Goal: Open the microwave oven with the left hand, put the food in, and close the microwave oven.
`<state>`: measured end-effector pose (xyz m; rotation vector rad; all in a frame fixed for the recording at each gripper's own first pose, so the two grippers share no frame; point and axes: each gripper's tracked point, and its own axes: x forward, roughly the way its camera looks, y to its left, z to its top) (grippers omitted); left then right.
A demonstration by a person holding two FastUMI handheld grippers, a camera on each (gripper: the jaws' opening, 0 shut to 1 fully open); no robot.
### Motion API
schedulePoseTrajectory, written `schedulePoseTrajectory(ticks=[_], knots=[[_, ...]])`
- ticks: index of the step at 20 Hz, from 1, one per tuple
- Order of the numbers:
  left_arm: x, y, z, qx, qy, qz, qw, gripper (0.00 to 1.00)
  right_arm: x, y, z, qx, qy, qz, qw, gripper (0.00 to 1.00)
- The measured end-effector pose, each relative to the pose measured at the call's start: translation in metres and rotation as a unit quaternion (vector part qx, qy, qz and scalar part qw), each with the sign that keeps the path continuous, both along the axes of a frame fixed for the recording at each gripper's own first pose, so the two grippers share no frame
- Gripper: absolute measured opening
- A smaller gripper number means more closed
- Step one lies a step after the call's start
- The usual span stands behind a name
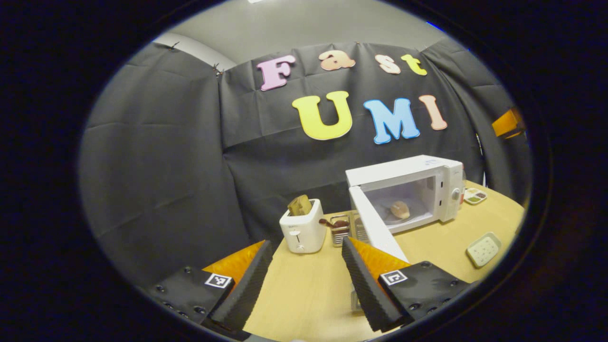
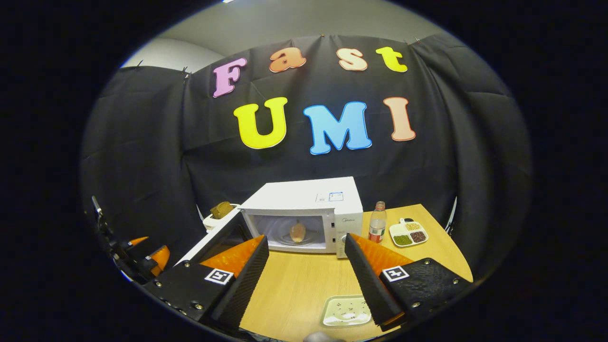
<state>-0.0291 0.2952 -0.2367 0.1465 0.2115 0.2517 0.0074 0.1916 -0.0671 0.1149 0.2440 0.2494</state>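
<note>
The left hand-held gripper (image 1: pixel 304 280) hangs wide open and empty above the tabletop (image 1: pixel 304 289), its right finger close to the free edge of the open microwave door (image 1: pixel 377 228). The food (image 1: pixel 400 209) already sits inside the microwave (image 1: pixel 403 190), near the tabletop's far edge. To close well, I would press the door's outer face near that free edge and swing it fully shut. The right hand-held gripper (image 2: pixel 304 275) is likewise spread and empty.

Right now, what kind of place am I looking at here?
Probably a staged kitchen corner in a recording booth, not a real home. A white microwave with its door open and food inside stands on a wooden table, a toaster beside it, and black cloth behind.
</note>
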Motion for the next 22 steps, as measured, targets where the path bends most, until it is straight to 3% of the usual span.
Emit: schedulePoseTrajectory(ticks=[3, 9, 15, 16, 17, 20, 22], knots=[[-0.007, 0.019, -0.035, -0.01, 0.02, 0.02, 1.0, 1.0, -0.01, -0.001, 0.018, -0.004, -0.01, 0.002, 1.0, 0.98], [-0.007, 0.023, -0.085, -0.026, 0.051, 0.019, 0.998, 0.99, -0.026, -0.005, 0.033, 0.0, -0.01, 0.0, 1.0, 0.98], [-0.003, 0.008, -0.088, -0.031, 0.053, 0.003, 0.998, 1.0, -0.03, -0.007, 0.031, 0.004, -0.003, -0.001, 1.0, 0.98], [-0.003, 0.007, -0.087, -0.029, 0.053, 0.002, 0.998, 0.94, -0.03, -0.008, 0.032, 0.007, -0.003, -0.001, 1.0, 0.98], [-0.003, 0.005, -0.087, -0.028, 0.054, 0.002, 0.998, 0.99, -0.03, -0.009, 0.031, 0.009, -0.002, 0.0, 1.0, 0.98], [-0.004, -0.003, -0.088, -0.029, 0.056, 0.001, 0.998, 0.94, -0.03, -0.016, 0.028, 0.012, 0.003, 0.0, 1.0, 0.98], [-0.004, -0.01, -0.089, -0.029, 0.06, 0.0, 0.998, 1.0, -0.031, -0.023, 0.027, 0.01, 0.002, -0.003, 1.0, 0.98]])
